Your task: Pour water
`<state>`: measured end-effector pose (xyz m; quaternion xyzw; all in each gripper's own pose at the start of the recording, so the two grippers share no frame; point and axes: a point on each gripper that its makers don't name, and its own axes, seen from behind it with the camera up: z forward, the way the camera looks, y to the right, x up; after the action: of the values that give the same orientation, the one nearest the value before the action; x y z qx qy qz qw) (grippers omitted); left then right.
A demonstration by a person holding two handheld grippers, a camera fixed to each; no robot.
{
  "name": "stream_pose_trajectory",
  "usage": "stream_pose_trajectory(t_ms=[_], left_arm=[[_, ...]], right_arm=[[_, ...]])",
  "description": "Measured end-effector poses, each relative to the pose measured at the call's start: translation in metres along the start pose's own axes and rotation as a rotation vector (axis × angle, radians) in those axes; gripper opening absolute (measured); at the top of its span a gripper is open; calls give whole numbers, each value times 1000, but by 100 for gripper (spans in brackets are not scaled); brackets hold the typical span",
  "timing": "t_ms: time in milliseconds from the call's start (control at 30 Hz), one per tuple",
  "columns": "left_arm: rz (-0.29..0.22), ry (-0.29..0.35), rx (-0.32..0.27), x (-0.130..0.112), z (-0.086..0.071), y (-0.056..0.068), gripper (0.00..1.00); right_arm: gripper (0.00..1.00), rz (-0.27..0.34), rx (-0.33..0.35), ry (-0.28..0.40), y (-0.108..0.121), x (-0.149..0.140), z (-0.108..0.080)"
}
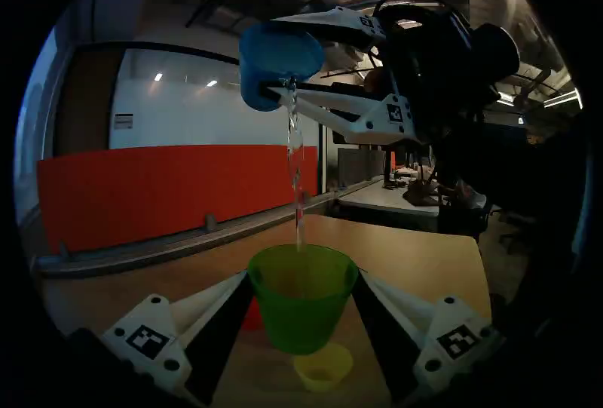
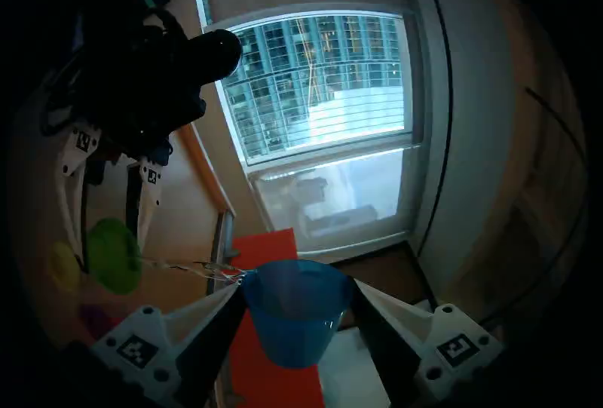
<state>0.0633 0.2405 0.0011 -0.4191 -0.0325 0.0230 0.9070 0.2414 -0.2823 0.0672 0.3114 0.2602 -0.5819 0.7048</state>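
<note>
My left gripper is shut on a green cup, held upright above the wooden table. Above it, my right gripper is shut on a blue cup tipped on its side. A thin stream of water falls from the blue cup's rim into the green cup. In the right gripper view, the right gripper grips the blue cup and the water stream runs leftward to the green cup, which the left gripper holds.
A small yellow cup stands on the table just below the green cup, and something red sits behind the left finger. A red wall panel runs along the far side. Desks lie beyond the table's right edge.
</note>
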Motion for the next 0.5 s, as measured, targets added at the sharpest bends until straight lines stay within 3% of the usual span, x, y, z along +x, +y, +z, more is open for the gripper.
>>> stream_pose_trajectory(t_ms=[500], left_arm=[[0, -1, 2, -1, 0, -1, 87]], right_arm=[[93, -80, -13, -9, 3, 3, 1]])
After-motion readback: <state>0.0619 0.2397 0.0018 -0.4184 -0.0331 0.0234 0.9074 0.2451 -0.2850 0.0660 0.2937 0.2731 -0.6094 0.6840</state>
